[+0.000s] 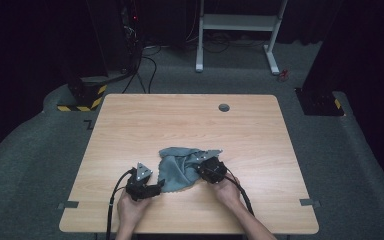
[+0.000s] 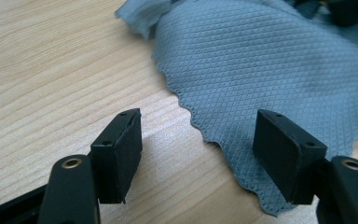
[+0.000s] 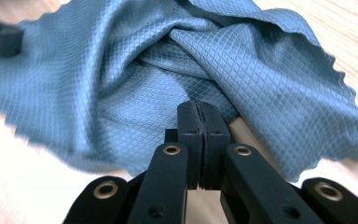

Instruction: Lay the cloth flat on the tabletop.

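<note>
A grey-blue waffle-weave cloth (image 1: pixel 179 166) lies crumpled on the wooden table (image 1: pixel 190 125), a little in front of its middle. My left gripper (image 1: pixel 158 186) sits low at the cloth's near left corner. In the left gripper view its jaws (image 2: pixel 198 135) stand open, with the cloth's scalloped edge (image 2: pixel 242 70) running between them and one pad (image 2: pixel 284 154) resting over the hem. My right gripper (image 1: pixel 201 168) is at the cloth's right side. In the right gripper view its pads (image 3: pixel 198 112) are pressed together on a fold of the cloth (image 3: pixel 135 74), and creases run out from the pinch.
A round cable hole (image 1: pixel 224 107) sits near the table's far edge. Beyond the table stand a white frame (image 1: pixel 237 22) and a black post with a yellow-striped base (image 1: pixel 82 97). Cables trail from both grippers toward the near edge.
</note>
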A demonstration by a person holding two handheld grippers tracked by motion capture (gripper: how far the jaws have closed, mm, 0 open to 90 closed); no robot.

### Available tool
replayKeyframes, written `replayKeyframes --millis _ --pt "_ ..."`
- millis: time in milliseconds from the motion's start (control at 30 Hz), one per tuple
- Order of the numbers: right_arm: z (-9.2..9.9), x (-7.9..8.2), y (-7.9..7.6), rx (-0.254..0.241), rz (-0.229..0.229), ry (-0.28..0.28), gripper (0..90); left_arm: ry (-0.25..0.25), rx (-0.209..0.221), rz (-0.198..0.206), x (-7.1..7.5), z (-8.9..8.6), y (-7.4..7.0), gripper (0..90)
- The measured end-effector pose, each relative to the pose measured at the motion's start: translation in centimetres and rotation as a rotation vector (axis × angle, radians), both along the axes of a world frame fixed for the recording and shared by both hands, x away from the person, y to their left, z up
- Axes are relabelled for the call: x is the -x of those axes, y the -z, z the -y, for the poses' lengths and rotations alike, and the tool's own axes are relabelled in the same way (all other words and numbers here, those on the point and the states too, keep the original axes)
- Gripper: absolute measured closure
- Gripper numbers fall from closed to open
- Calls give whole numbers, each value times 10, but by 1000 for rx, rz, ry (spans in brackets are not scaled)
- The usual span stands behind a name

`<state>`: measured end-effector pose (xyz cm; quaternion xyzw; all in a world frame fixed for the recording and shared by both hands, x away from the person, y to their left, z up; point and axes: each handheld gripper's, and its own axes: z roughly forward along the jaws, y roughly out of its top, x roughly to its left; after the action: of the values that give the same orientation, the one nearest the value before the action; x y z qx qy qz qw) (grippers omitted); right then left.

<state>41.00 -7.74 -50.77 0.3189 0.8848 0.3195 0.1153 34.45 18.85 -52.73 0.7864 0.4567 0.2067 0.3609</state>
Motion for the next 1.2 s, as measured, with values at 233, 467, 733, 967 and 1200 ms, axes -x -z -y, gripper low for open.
replayKeyframes --millis 233,467,733,967,1200 --pt "27 32 -10 -30 22 -1 885 14 -6 2 0 1 0 320" --pt "37 38 -12 -22 91 55 677 18 -5 2 0 1 0 323" --pt "21 11 -10 131 87 2 900 18 -5 0 0 1 0 323" --pt "22 -12 -28 130 149 68 900 19 -5 1 0 1 0 324" --pt "19 -44 -28 129 135 138 847 19 -6 3 0 1 0 324"
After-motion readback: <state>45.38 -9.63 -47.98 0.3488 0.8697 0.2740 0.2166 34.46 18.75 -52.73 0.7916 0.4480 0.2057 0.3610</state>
